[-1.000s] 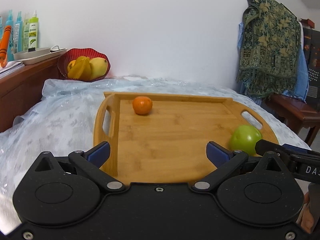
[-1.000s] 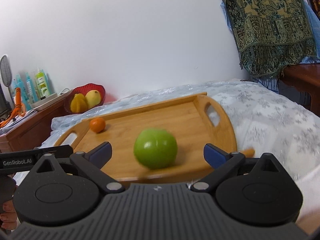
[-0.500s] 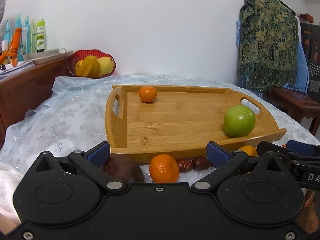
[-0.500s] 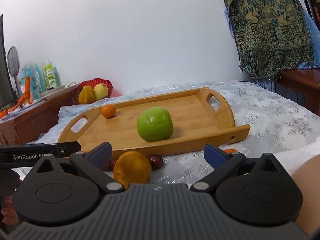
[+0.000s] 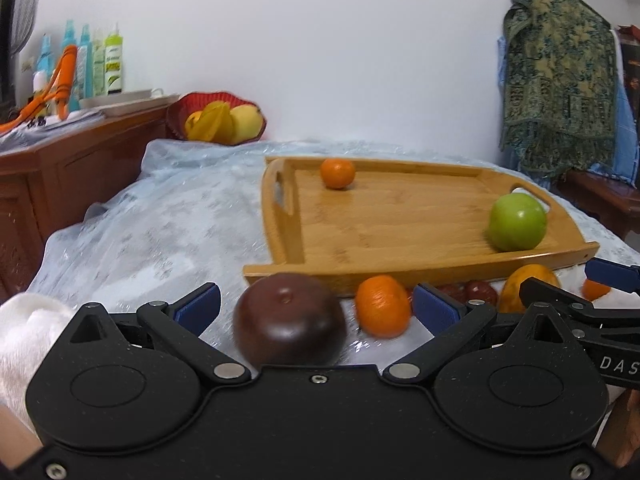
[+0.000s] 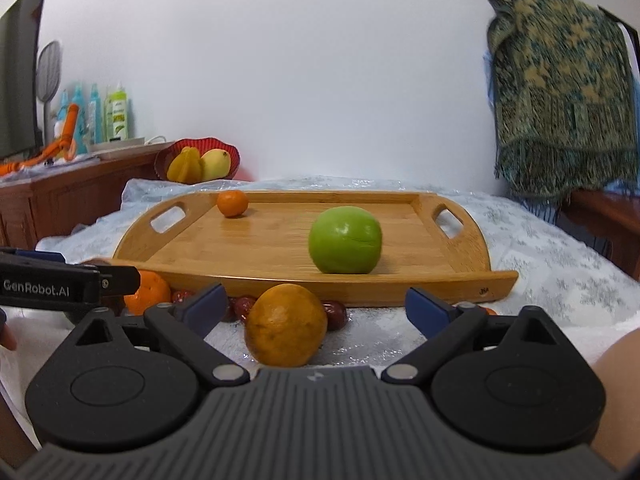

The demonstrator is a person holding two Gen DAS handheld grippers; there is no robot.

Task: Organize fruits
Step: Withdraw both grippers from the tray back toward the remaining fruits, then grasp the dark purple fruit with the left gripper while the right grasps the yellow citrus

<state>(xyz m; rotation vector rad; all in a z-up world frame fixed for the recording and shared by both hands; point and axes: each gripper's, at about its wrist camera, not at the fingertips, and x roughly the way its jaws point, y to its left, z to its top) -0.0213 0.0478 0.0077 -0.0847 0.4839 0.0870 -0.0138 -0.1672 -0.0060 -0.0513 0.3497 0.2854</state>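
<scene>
fruits lie in two groups on a worktop (image 6: 560,248) under a pale patterned cloth. inside the bamboo tray (image 6: 280,276), centre of the right wrist frame: a green apple (image 6: 345,239) right of centre and a small tangerine (image 6: 232,203) at the upper-left corner of the tray floor. the left wrist frame shows that apple (image 5: 517,222) at the right of the tray (image 5: 400,268) and the tangerine (image 5: 337,173) at its far edge. in front of the tray, on the cloth: a dark purple round fruit (image 5: 290,324), an orange (image 5: 383,306), a yellow-orange citrus (image 6: 285,325) and several small red fruits (image 6: 336,314), all close together.

left claw (image 5: 316,308), bottom of the left wrist frame: blue pads well apart, the dark purple fruit and the orange between them, neither pad touching fruit.

right claw (image 6: 314,306), bottom of the right wrist frame: pads apart and closing; the yellow-orange citrus sits between them, not touched by either pad.

upper left of both frames: a red basket (image 6: 224,148) with yellow fruit, and bottles (image 5: 100,64) on a wooden cabinet (image 5: 60,168). upper right: a green patterned cloth (image 6: 560,100) hanging.
</scene>
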